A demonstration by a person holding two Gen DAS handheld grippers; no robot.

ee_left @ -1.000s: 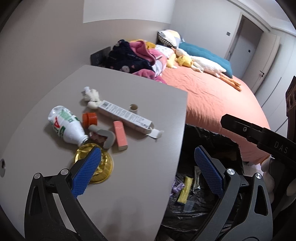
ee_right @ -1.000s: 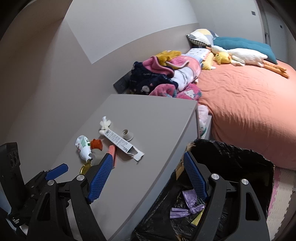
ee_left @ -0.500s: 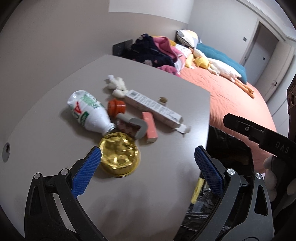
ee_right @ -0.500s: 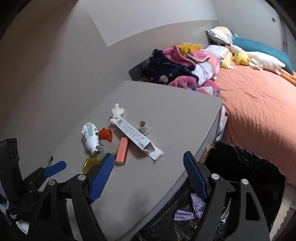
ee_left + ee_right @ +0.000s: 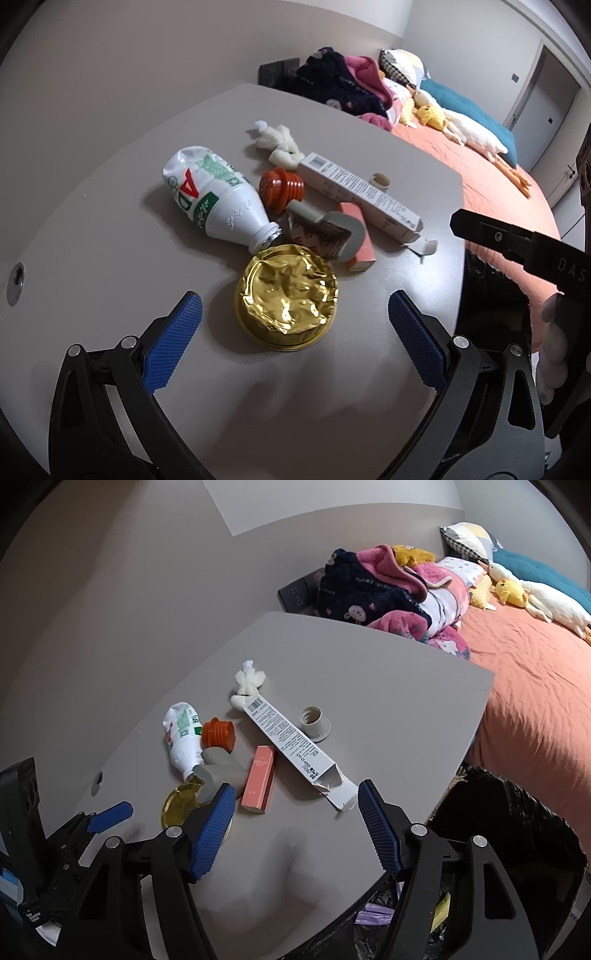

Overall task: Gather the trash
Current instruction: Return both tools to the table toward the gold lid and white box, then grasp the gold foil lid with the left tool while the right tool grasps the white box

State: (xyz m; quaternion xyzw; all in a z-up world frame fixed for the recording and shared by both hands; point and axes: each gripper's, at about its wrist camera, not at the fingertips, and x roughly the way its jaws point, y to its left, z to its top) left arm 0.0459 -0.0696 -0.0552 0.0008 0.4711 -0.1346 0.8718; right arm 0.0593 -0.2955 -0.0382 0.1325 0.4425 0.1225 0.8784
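Closing in: my left gripper (image 5: 291,325) spread, empty, straddling crumpled gold foil lid (image 5: 286,297) on grey tabletop (image 5: 110,229).
Right gripper (image 5: 295,818): jaws just narrowed, nothing between.
Advice: I'd lower squarely, pinch rim.
Beyond: black-lined trash bin (image 5: 517,812).

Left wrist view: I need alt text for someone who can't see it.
The open left gripper hovers over a grey table, framing a crumpled gold foil lid. Behind it lie a white bottle, orange cap, long white carton and pink box; an orange bed beyond.
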